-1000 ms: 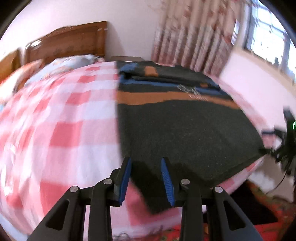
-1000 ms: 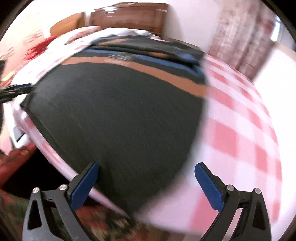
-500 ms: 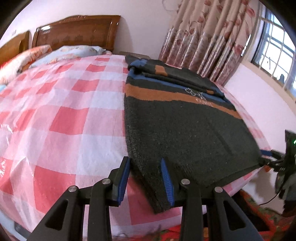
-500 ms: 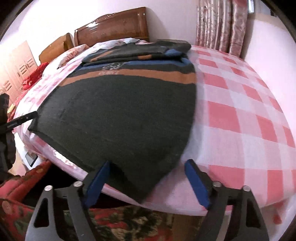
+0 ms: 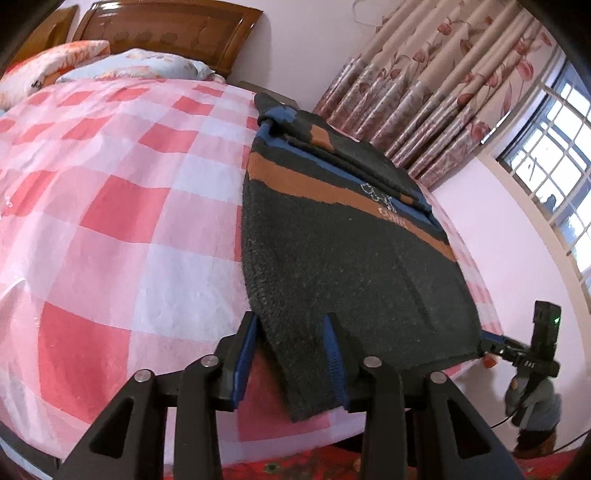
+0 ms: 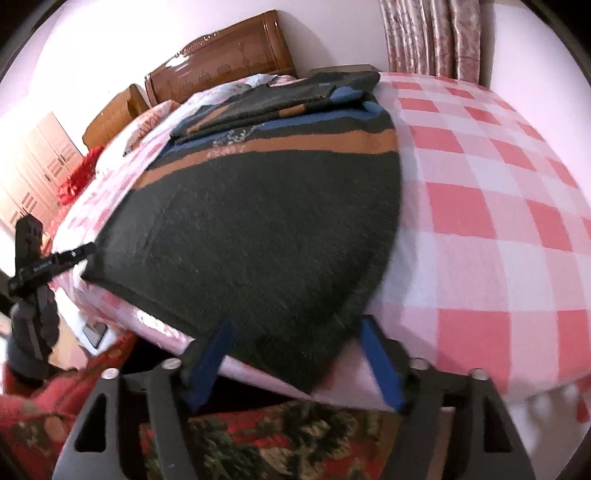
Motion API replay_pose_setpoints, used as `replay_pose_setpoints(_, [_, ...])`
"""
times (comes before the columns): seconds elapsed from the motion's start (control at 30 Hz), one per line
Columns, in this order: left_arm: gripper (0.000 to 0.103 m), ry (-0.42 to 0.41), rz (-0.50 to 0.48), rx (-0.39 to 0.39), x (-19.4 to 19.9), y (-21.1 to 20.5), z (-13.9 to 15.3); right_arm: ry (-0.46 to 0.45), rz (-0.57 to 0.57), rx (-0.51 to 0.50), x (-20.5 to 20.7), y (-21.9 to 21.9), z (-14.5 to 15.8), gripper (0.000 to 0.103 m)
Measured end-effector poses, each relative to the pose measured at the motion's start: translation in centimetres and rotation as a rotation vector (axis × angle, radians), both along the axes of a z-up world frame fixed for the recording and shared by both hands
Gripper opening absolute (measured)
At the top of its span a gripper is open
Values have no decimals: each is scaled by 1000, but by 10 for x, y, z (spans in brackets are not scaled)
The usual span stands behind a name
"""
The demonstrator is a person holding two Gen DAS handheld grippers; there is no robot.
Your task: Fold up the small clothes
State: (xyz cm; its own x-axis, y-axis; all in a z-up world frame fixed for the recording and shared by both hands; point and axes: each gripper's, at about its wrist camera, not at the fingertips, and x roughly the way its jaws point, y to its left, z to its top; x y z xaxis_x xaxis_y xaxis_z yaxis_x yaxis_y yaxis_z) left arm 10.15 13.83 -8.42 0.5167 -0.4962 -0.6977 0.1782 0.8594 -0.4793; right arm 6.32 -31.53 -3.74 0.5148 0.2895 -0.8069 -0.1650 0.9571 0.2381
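Note:
A dark knitted sweater [image 5: 343, 251] with orange and blue stripes lies flat on the checked bed sheet [image 5: 122, 206], its sleeves folded across the top. My left gripper [image 5: 291, 332] straddles its near left hem corner. The jaws are opening, and the blue pads [image 5: 243, 354] stand either side of the corner without pressing it. In the right wrist view my right gripper [image 6: 297, 328] is open around the other hem corner of the sweater [image 6: 266, 229], which overhangs the bed edge. Each view shows the other gripper at the far hem corner: right gripper [image 5: 517, 347], left gripper [image 6: 55, 258].
A wooden headboard [image 5: 166, 29] and pillows [image 5: 136, 66] lie at the far end. Flowered curtains [image 5: 424, 92] and a window [image 5: 554, 155] fill the right wall. A red patterned rug [image 6: 277, 435] covers the floor below the bed edge. A wardrobe [image 6: 40, 155] stands far left.
Both views have rolled and sharpened from blur. The right jaws have narrowed around the hem corner. The left jaws stand slightly wider, with the corner still between them.

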Motion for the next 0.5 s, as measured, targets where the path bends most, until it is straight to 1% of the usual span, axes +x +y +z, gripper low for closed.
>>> replay_pose_setpoints(0.07, [46,26,-2,-18,6,-4,1,-24,-4,-13,6,7,0,103])
replay_pose_setpoints(0.1, [47,36,-3,-14,7,-6,2,-39,-13,-13,11,11,-1,103])
replay_pose_setpoints(0.17, [47,50,-12,13,6,-9,3,-41,-28,-24,13,12,0,103])
replay_pose_setpoints(0.23, [47,62,-14,8,0,-5,3,-36,-15,-39,7,8,1,103])
replay_pose_setpoints(0.37, [47,97,6,-64,-2,3,1,-26,-19,-3,1,-4,1,103])
replay_pose_setpoints(0.43, [47,116,-14,-100,7,-4,-1,-37,-43,2,6,-2,0,103])
replay_pose_setpoints(0.5, [47,120,-57,-134,22,-19,-3,-61,-51,5,17,6,0,103])
